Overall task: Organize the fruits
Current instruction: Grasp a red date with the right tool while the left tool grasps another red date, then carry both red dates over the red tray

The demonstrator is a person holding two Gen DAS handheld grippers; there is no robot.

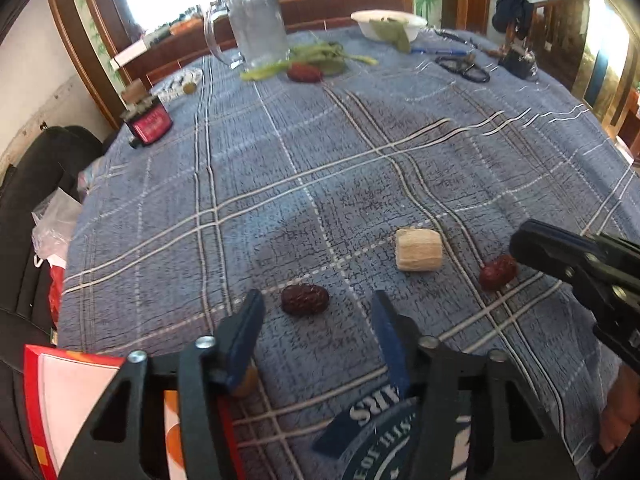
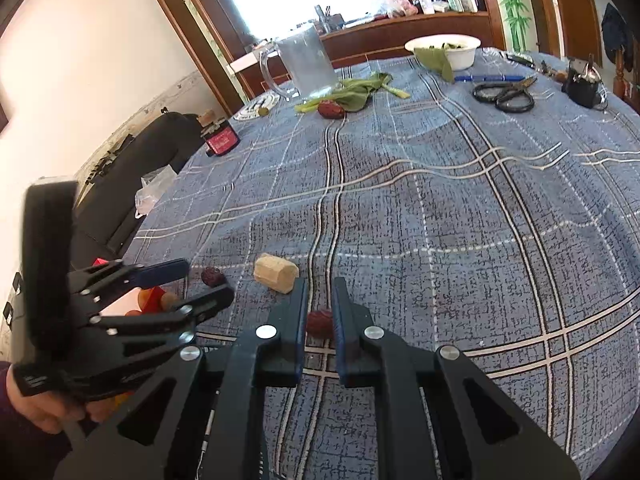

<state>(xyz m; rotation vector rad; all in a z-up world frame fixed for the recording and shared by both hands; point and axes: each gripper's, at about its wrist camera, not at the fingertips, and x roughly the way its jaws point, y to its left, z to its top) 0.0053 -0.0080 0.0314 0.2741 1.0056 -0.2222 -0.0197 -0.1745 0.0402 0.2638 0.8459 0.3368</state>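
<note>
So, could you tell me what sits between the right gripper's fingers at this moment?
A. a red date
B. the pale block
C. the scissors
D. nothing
A: in the right wrist view, a red date sits between the two fingers of the right gripper, which have closed in against its sides, while the pale block lies apart on the tablecloth.

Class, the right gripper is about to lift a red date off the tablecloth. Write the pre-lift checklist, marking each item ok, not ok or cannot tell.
1. Red date sits between the right gripper fingers: ok.
2. Pads firmly pressing the date: cannot tell; narrow gap, contact unclear.
3. Left gripper open and empty: ok.
4. Dark date lying free ahead of the left gripper: ok.
5. Beige block apart from the right gripper's date: ok.
6. Container for the fruit in view: cannot tell.
</note>
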